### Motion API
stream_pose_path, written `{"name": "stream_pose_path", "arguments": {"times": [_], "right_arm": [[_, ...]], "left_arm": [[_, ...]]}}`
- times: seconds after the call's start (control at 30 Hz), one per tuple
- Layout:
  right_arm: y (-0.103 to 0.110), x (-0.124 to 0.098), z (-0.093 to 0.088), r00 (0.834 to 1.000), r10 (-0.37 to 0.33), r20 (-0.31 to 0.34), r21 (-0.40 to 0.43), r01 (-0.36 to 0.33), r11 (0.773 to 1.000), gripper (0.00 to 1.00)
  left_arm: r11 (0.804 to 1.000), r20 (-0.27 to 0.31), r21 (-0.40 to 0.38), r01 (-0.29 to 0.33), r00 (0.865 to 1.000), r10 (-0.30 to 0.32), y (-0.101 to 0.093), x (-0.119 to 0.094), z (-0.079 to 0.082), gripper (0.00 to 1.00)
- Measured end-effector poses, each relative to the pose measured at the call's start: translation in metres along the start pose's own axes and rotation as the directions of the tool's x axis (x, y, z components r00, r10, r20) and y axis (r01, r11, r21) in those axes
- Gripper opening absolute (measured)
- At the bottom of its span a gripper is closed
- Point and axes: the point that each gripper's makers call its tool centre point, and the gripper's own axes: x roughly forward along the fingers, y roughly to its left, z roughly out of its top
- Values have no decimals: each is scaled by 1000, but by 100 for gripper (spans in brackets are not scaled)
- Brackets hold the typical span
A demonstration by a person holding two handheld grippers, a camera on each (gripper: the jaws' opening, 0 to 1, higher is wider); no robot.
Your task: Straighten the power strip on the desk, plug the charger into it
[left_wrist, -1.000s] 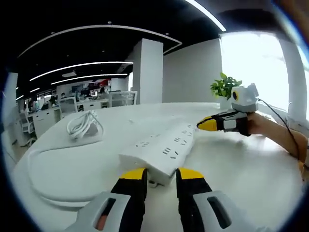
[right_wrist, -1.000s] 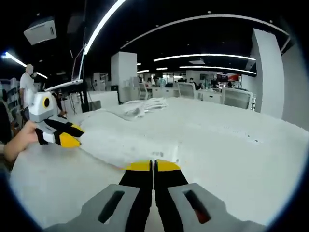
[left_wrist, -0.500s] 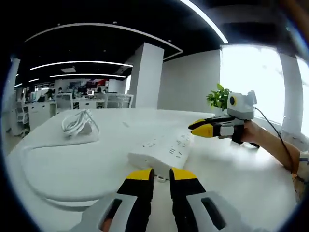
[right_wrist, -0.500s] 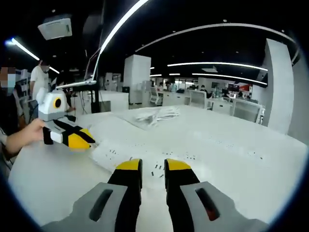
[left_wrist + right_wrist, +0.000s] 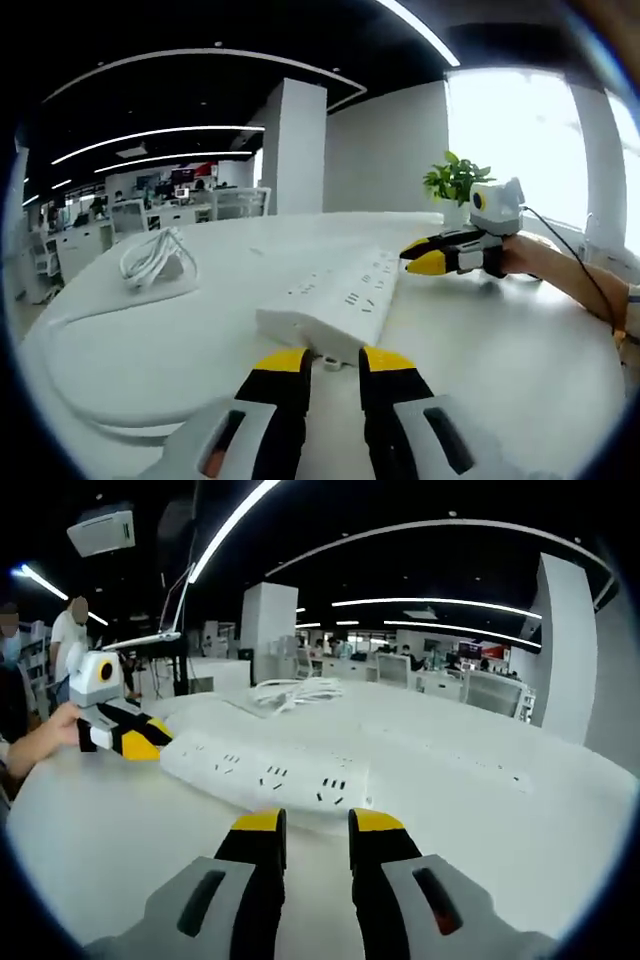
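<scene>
Left gripper view: left tongs [image 5: 327, 361] apart near power strip [image 5: 335, 303] end; right tongs [image 5: 315, 823] apart.

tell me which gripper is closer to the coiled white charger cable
Left. The left gripper sits at the power strip end on the cable's side; the right gripper is at the far end, beyond the strip.

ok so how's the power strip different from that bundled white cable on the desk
The power strip is a long, flat, rigid bar dotted with sockets; the bundled cable is a loose coil of cord. The power strip lies nearer both hand-held grippers, the bundled cable farther back. Both are white and rest on the desk.
</scene>
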Motion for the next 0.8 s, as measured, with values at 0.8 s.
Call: {"name": "stream_pose_path", "arguments": {"times": [0.8], "right_arm": [[-12,8,-13,999,35,-15,42,-35,999,27]], "left_arm": [[999,30,16,40,999,-41,-25,-6,-3,20]]}}
